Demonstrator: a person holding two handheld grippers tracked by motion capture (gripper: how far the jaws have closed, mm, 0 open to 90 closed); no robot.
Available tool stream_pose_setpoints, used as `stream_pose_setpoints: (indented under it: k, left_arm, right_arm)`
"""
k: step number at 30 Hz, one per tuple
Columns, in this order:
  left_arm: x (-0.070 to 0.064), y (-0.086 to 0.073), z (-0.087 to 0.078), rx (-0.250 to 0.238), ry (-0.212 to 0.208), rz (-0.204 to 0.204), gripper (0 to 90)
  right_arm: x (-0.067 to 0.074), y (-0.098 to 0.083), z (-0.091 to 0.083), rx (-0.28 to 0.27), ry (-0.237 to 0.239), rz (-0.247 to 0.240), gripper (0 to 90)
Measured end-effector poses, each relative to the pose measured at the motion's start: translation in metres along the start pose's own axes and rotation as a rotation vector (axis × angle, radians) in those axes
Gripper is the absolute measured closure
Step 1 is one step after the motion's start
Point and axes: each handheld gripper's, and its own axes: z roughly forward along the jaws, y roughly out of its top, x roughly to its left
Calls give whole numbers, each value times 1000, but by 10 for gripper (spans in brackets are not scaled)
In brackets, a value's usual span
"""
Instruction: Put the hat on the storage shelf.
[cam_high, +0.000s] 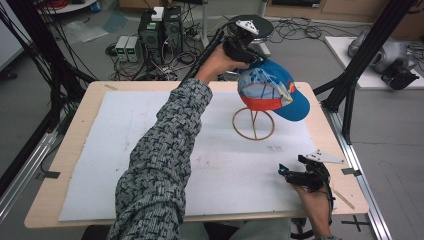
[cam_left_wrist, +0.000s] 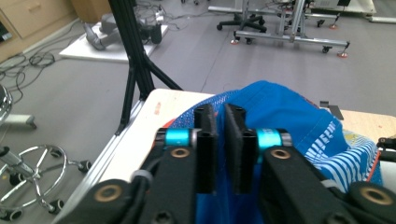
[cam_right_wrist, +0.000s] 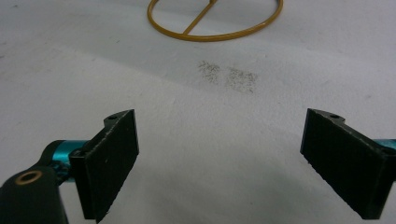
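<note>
At the upper middle of the high view, the left hand-held gripper (cam_high: 248, 52) sits at the back of a blue cap (cam_high: 274, 90), which is perched on a gold wire stand (cam_high: 253, 125) on the tabletop (cam_high: 80, 130). Its jaws show a narrow gap in its own view, with the cap's fabric just beyond them; no fabric shows between the pads. Lower right, the right hand-held gripper (cam_high: 294, 170) rests with jaws wide apart over the white mat (cam_right_wrist: 196, 121)

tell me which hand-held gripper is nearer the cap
Left. The left hand-held gripper is at the back top of the cap, jaws nearly together. The right hand-held gripper rests open on the mat, well away from it.
</note>
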Motion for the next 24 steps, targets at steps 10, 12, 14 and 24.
stream_pose_setpoints:
  k: [10, 12, 14, 24]
  left_arm:
    - [2, 1, -3, -14, 0, -27, 620]
    - [3, 1, -5, -19, 2, -36, 595]
    - [3, 2, -8, -18, 11, -38, 569]
    - [4, 5, -31, -10, 42, -37, 504]
  right_arm:
    - [0, 0, 0, 4, 0, 3, 104]
    - [0, 0, 0, 5, 0, 2, 104]
    - [0, 0, 0, 6, 1, -2, 104]
    - [1, 1, 1, 4, -5, -6, 104]
